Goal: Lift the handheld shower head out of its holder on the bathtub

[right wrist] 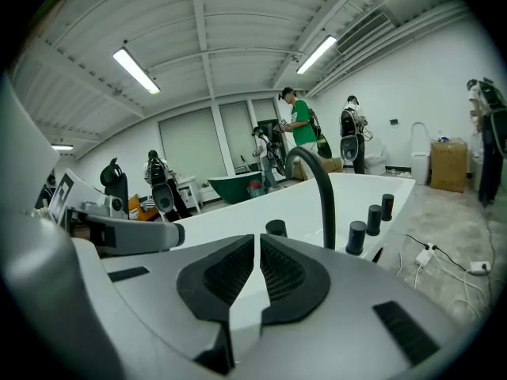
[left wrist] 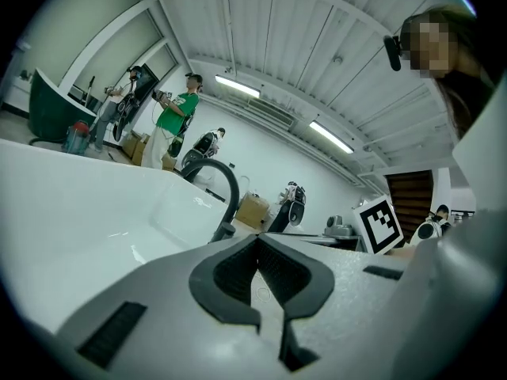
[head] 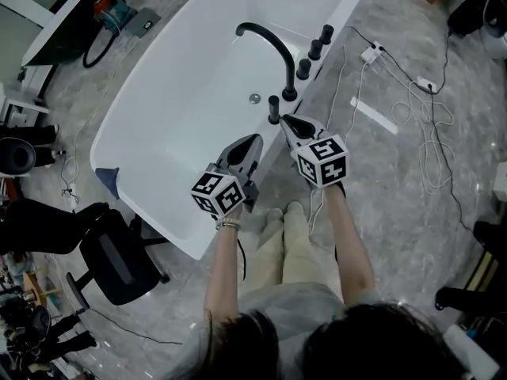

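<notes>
A white bathtub fills the middle of the head view. On its near rim stand a black curved spout, three black knobs and, closest to me, the black handheld shower head upright in its holder. My right gripper is shut and empty, with its tip just beside the shower head. In the right gripper view the shower head rises just beyond the closed jaws. My left gripper hangs over the tub's edge, also shut and empty, and in its own view it faces the spout.
White cables and a power strip lie on the marble floor right of the tub. A black office chair stands at the tub's near left corner. Several people stand far across the room. The person's legs are against the tub.
</notes>
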`<state>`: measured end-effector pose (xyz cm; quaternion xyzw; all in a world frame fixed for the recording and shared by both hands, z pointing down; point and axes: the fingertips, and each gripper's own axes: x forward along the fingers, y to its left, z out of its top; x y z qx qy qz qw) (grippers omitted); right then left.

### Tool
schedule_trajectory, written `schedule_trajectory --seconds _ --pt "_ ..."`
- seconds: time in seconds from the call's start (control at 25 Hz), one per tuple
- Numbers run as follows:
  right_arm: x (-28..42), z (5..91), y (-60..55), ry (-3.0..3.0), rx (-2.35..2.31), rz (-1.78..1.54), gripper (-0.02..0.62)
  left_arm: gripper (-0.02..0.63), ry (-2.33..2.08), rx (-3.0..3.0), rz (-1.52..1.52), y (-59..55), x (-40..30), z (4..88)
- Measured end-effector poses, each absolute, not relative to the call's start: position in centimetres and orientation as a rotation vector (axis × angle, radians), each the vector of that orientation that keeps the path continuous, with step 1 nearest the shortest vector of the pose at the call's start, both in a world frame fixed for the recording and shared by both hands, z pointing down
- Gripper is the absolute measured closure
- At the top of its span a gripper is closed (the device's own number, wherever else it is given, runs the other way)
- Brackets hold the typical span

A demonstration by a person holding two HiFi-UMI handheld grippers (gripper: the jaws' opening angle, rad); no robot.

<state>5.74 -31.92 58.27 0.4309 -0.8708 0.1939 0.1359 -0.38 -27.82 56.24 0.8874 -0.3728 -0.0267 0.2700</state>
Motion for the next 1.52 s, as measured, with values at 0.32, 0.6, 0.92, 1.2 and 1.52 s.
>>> schedule_trajectory --seconds 0.32,0.6,0.92,1.2,1.52 --pt "4.9 64.8 -34.9 -2.46 1.236 0.602 0.513 0.601 -0.98 2.391 -0.026 -30.1 -0.5 59.7" --pt "4.1 67.6 -36.9 -2.478 1.209 0.622 0.43 0.601 -0.944 2.372 -0.003 -31.0 0.0 63.1" --pt "3.4 70.5 -38.4 -2.46 1.192 0.652 0.416 0.601 -0.957 2.326 -0.004 -32.6 -0.4 65.5" --pt "2.4 71.4 -39.7 -2.454 1.196 0.695 0.416 0.601 -0.963 2.303 0.006 -32.9 -0.5 66.3" --pt "2.7 71.4 -40.1 -2.425 1.208 0.609 0.44 0.601 -0.999 2.267 -0.012 -32.7 -0.8 66.6"
